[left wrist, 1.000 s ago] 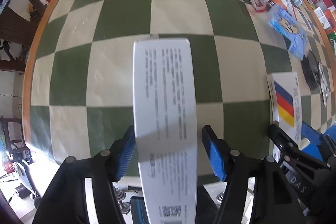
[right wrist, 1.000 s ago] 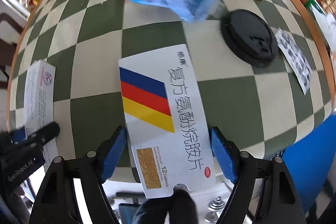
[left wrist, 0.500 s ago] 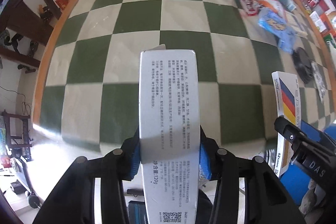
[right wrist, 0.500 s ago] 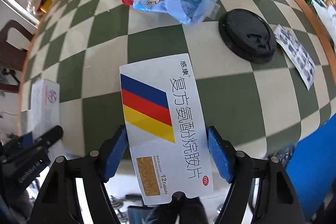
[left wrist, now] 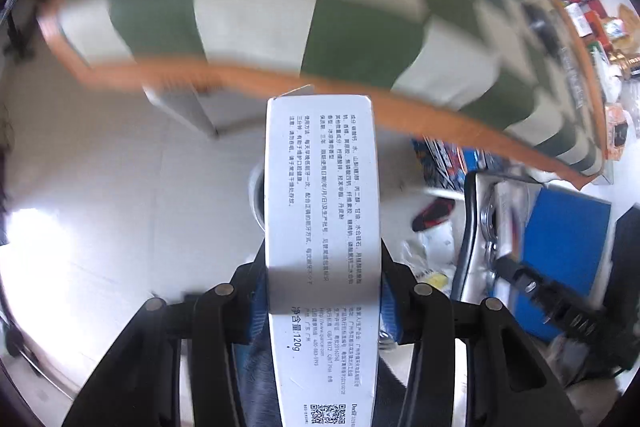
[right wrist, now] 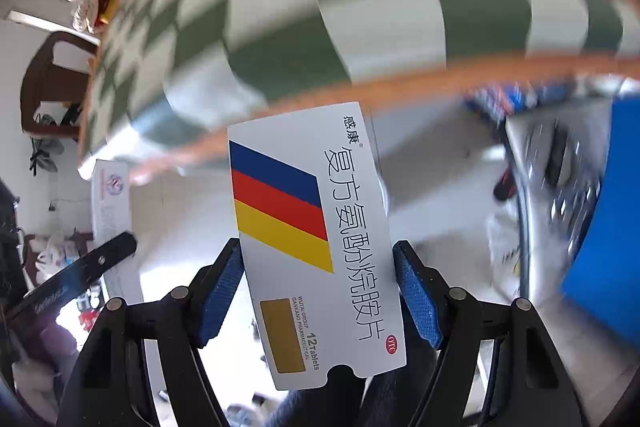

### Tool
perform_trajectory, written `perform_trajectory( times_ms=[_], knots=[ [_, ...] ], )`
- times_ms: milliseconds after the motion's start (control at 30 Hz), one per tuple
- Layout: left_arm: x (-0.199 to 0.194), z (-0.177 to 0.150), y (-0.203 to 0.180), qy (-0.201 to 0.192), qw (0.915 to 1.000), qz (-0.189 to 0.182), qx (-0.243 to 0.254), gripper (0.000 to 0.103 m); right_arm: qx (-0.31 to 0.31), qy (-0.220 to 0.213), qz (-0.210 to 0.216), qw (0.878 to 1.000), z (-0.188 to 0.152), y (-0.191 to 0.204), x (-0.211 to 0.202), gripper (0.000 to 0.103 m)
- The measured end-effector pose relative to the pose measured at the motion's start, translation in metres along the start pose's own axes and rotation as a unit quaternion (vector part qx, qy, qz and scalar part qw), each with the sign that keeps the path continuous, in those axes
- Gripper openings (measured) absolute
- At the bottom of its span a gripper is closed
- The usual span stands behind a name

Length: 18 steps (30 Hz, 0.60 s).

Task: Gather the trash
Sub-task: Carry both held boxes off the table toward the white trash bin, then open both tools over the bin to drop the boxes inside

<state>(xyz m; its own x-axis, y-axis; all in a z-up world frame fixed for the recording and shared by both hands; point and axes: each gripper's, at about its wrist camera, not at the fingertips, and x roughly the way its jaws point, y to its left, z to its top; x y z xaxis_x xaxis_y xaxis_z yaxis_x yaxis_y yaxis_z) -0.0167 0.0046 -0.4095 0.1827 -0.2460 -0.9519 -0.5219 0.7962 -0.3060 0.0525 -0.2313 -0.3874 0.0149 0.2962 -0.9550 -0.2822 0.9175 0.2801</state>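
Both tools (left wrist: 322,301) (right wrist: 320,301) w/ boxes (left wrist: 322,227) (right wrist: 316,239) clamped

Black gripper (left wrist: 322,297) frames, blue textured pads (right wrist: 416,297), silver screws (right wrist: 457,293)

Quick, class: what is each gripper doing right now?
Left gripper: closed on the long white box.
Right gripper: closed on the striped tablet box.
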Motion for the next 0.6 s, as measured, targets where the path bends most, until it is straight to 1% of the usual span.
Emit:
perform_trajectory(
  times_ms=[67, 100, 133, 167, 200, 233, 267, 300, 333, 400, 433, 467, 500, 533, 567, 600],
  knots=[
    [0.035, 0.001, 0.009, 0.018, 0.9995, -0.016, -0.019, 0.042, 0.006, 0.024, -0.002, 1.0, -0.017, -0.015, 0.032, 0.077],
    [0.058, 0.004, 0.014, 0.03, 0.9987, -0.031, -0.028, 0.042, 0.012, 0.032, -0.004, 0.999, -0.021, -0.022, 0.047, 0.077],
    [0.072, 0.006, 0.017, 0.036, 0.9981, -0.035, -0.035, 0.042, 0.016, 0.042, -0.005, 0.999, -0.024, -0.027, 0.066, 0.077],
    [0.099, 0.011, 0.023, 0.048, 0.9969, -0.042, -0.046, 0.042, 0.015, 0.051, -0.005, 0.999, -0.027, -0.033, 0.088, 0.077],
    [0.114, 0.015, 0.027, 0.056, 0.9961, -0.048, -0.05, 0.042, 0.022, 0.055, -0.008, 0.998, -0.029, -0.038, 0.105, 0.077],
    [0.14, 0.021, 0.032, 0.066, 0.995, -0.047, -0.057, 0.043, 0.028, 0.061, -0.007, 0.998, -0.028, -0.042, 0.123, 0.077],
    [0.156, 0.024, 0.036, 0.073, 0.9946, -0.046, -0.058, 0.043, 0.034, 0.071, -0.003, 0.997, -0.027, -0.049, 0.149, 0.077],
    [0.177, 0.029, 0.041, 0.081, 0.9939, -0.048, -0.057, 0.043, 0.038, 0.072, -0.007, 0.997, -0.027, -0.053, 0.166, 0.077],
    [0.191, 0.03, 0.044, 0.088, 0.9934, -0.049, -0.055, 0.043, 0.042, 0.076, -0.009, 0.996, -0.025, -0.059, 0.188, 0.077],
    [0.23, 0.039, 0.054, 0.11, 0.9911, -0.052, -0.054, 0.043, 0.054, 0.085, -0.006, 0.995, -0.018, -0.068, 0.227, 0.077],
    [0.241, 0.04, 0.058, 0.118, 0.99, -0.054, -0.057, 0.044, 0.06, 0.092, 0.002, 0.994, -0.016, -0.073, 0.249, 0.077],
    [0.256, 0.043, 0.063, 0.124, 0.9892, -0.054, -0.056, 0.046, 0.066, 0.099, 0.008, 0.993, -0.014, -0.078, 0.271, 0.077],
    [0.263, 0.042, 0.071, 0.125, 0.9895, -0.052, -0.051, 0.061, 0.069, 0.101, 0.006, 0.993, -0.012, -0.081, 0.289, 0.077],
    [0.275, 0.045, 0.073, 0.126, 0.9902, -0.044, -0.042, 0.081, 0.069, 0.106, 0.009, 0.992, -0.01, -0.085, 0.309, 0.077],
    [0.28, 0.046, 0.075, 0.124, 0.9909, -0.039, -0.038, 0.086, 0.071, 0.115, 0.013, 0.991, -0.007, -0.091, 0.329, 0.077],
    [0.285, 0.047, 0.078, 0.116, 0.9922, -0.032, -0.033, 0.089, 0.075, 0.12, 0.011, 0.99, -0.004, -0.095, 0.345, 0.077]
  ],
)
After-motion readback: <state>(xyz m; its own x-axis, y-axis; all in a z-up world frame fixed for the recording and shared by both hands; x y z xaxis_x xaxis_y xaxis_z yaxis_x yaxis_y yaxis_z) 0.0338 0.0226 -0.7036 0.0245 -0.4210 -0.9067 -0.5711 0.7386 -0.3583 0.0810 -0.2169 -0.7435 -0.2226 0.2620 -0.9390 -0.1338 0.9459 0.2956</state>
